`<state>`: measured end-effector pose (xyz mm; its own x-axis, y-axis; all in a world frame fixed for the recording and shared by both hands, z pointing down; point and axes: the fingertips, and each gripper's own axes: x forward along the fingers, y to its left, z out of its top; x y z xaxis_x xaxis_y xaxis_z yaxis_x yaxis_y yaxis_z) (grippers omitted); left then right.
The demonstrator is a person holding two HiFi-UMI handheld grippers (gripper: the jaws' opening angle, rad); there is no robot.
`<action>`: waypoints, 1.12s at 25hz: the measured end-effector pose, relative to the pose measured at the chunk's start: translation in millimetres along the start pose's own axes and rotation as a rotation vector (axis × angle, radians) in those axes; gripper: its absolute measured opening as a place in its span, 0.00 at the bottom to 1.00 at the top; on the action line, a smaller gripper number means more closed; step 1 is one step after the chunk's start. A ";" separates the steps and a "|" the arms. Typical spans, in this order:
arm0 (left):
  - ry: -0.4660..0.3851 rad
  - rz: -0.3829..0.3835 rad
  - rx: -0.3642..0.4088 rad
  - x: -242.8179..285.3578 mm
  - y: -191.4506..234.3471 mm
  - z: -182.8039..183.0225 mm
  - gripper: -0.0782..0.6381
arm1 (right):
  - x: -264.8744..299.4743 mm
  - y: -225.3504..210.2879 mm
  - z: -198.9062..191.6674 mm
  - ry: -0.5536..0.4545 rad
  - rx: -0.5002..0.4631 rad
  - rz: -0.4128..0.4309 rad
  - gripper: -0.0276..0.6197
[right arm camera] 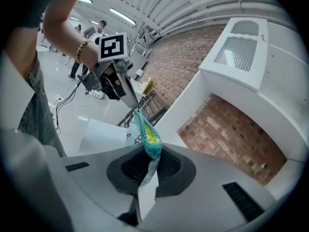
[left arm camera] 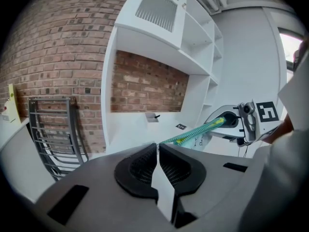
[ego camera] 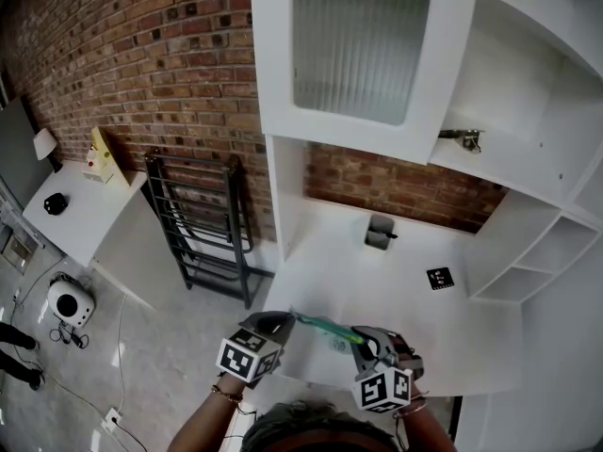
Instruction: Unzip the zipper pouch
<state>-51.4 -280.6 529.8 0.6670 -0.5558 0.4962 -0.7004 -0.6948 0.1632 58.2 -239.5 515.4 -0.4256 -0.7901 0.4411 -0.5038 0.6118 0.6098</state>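
Right gripper (right arm camera: 152, 154): jaws clamped on one teal end of the zipper pouch (right arm camera: 147, 135). Left gripper (left arm camera: 158, 147): jaws pressed together on the opposite end; I cannot tell whether they have the pull or only the fabric corner. The pouch is stretched taut between the two pairs of jaws, clear of the surface.

My reading: both ends are gripped and the pull is about to start. How far the zipper is open I cannot make out. Next, one side must anchor while the other draws the slider straight along the line, keeping tension.

Below the jaws is a white tabletop (ego camera: 377, 281). Farther out on it are a marker tag (ego camera: 439, 278) and a small grey holder (ego camera: 379, 233). Beyond the jaws stand a brick wall (ego camera: 141, 55) and a white cupboard (ego camera: 353, 40), with a black rack (ego camera: 203, 224) off to the left.
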 end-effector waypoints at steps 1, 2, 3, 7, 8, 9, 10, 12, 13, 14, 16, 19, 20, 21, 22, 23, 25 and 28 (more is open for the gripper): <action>-0.013 -0.003 -0.004 -0.1 -0.1 1.3 0.12 | 2.0 -0.4 -0.9 0.003 0.009 0.003 0.05; -0.029 -0.007 -0.011 -0.7 -0.2 3.4 0.12 | 4.3 -1.0 -2.0 0.007 0.025 0.007 0.05; -0.048 -0.008 -0.019 -1.8 0.1 5.6 0.12 | 6.9 -1.4 -3.3 0.009 0.046 0.014 0.05; -0.137 0.013 -0.047 -8.0 2.8 15.7 0.13 | 17.7 -3.3 -12.0 -0.002 0.195 0.071 0.05; -0.161 0.017 -0.054 -9.7 3.3 18.4 0.15 | 20.9 -4.7 -14.9 -0.011 0.247 0.086 0.05; -0.183 0.016 -0.060 -11.4 3.6 20.8 0.15 | 24.2 -6.9 -17.9 -0.021 0.301 0.100 0.05; -0.201 0.012 -0.064 -12.8 3.6 22.7 0.15 | 27.3 -10.4 -20.8 -0.032 0.354 0.109 0.05; -0.228 0.006 -0.070 -15.8 3.9 24.2 0.15 | 33.1 -20.3 -26.1 -0.056 0.459 0.126 0.05; -0.238 0.009 -0.074 -17.5 5.0 24.1 0.15 | 36.0 -26.2 -28.2 -0.071 0.516 0.136 0.05; -0.246 0.016 -0.080 -19.1 6.5 23.9 0.15 | 39.0 -32.8 -29.7 -0.088 0.575 0.145 0.05; -0.258 0.032 -0.097 -21.4 9.9 22.9 0.15 | 44.3 -46.6 -32.1 -0.125 0.687 0.158 0.05; -0.274 0.036 -0.123 -24.0 12.2 20.5 0.15 | 50.4 -62.4 -34.8 -0.171 0.822 0.175 0.05; -0.276 0.035 -0.125 -24.9 12.4 19.9 0.15 | 52.5 -66.4 -35.3 -0.183 0.862 0.181 0.05; -0.277 0.034 -0.124 -25.2 12.5 19.4 0.15 | 54.7 -69.9 -36.3 -0.193 0.900 0.185 0.05; -0.277 0.033 -0.122 -24.9 12.4 19.0 0.15 | 57.0 -72.7 -38.2 -0.200 0.935 0.187 0.05; -0.278 0.033 -0.121 -24.2 12.0 18.6 0.15 | 59.2 -74.3 -41.3 -0.204 0.968 0.187 0.05; -0.287 0.030 -0.121 -22.7 11.0 18.6 0.15 | 63.2 -74.5 -50.1 -0.206 1.029 0.186 0.05; -0.309 0.023 -0.124 -20.5 9.2 21.4 0.15 | 66.3 -70.4 -63.6 -0.197 1.099 0.188 0.05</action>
<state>-66.1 -285.3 502.9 0.6826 -0.6963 0.2218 -0.7293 -0.6299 0.2672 113.2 -337.3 543.6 -0.6264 -0.7218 0.2942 -0.7654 0.4983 -0.4072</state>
